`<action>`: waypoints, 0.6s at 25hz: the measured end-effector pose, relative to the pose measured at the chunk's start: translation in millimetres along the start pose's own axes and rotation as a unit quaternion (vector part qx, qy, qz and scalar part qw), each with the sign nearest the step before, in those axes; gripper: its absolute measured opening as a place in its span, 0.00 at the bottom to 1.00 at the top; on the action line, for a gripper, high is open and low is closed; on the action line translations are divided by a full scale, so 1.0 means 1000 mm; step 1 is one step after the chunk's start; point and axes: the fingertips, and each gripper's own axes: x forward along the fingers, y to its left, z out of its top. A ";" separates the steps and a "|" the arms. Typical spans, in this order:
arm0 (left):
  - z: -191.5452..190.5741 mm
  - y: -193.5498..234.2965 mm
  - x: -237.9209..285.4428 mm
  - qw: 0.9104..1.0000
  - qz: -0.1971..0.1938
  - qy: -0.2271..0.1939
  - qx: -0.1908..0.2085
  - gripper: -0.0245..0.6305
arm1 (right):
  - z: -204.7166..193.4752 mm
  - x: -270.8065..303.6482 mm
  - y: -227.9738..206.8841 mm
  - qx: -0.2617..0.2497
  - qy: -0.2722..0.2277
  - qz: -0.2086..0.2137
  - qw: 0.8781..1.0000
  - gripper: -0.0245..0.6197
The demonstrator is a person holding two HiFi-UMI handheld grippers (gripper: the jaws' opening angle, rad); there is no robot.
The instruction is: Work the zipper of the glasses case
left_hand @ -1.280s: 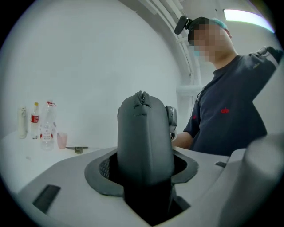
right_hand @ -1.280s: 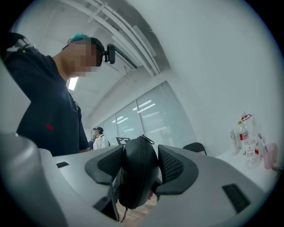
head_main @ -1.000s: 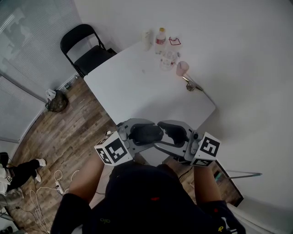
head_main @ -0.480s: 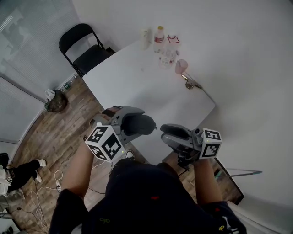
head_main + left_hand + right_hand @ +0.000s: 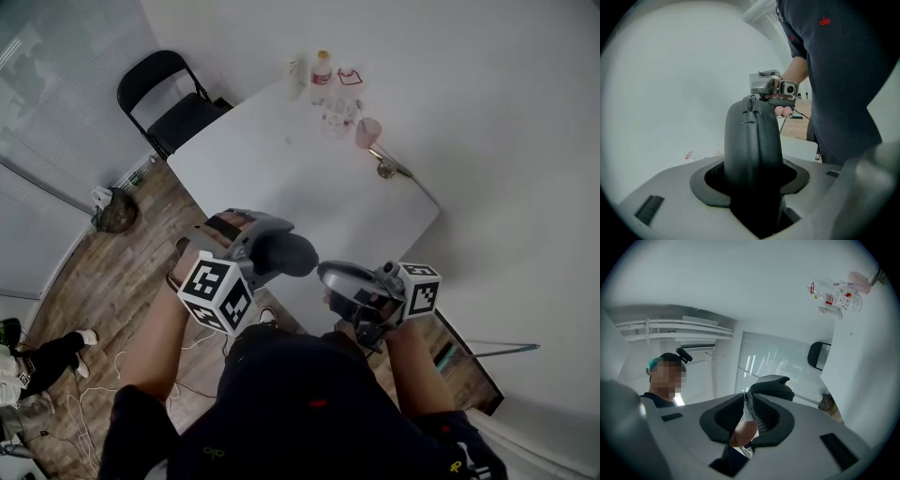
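My left gripper (image 5: 274, 246) is shut on a black glasses case (image 5: 284, 254), held in the air over the table's near corner. In the left gripper view the case (image 5: 752, 150) stands up between the jaws, and its zipper pull (image 5: 751, 103) lies free at the top end. My right gripper (image 5: 328, 274) hovers just right of the case without touching it. Its jaws are closing, and in the right gripper view only a thin slit (image 5: 748, 397) is left, with nothing in it. The case (image 5: 773, 384) shows beyond the jaw tips.
A white table (image 5: 281, 169) carries bottles (image 5: 322, 69), a pink cup (image 5: 367, 131) and a metal clip (image 5: 386, 169) at its far end. A black folding chair (image 5: 173, 103) stands at the far left. A bag (image 5: 114, 211) and cables (image 5: 80, 398) lie on the wooden floor.
The two grippers met at the case a second ago. The left one has since carried the case left and apart from the right one. The right jaws have narrowed from wide to nearly together.
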 end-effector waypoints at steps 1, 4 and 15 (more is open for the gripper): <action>0.000 -0.001 0.000 1.000 0.000 0.001 0.001 0.44 | 0.000 0.000 0.001 0.001 -0.004 0.002 1.000 0.15; -0.001 -0.004 0.002 1.000 0.003 0.010 0.005 0.44 | 0.000 -0.001 -0.001 -0.016 -0.003 -0.010 1.000 0.09; -0.022 0.019 0.012 0.992 0.076 0.101 0.006 0.43 | 0.011 0.009 -0.009 -0.278 0.081 -0.224 0.931 0.07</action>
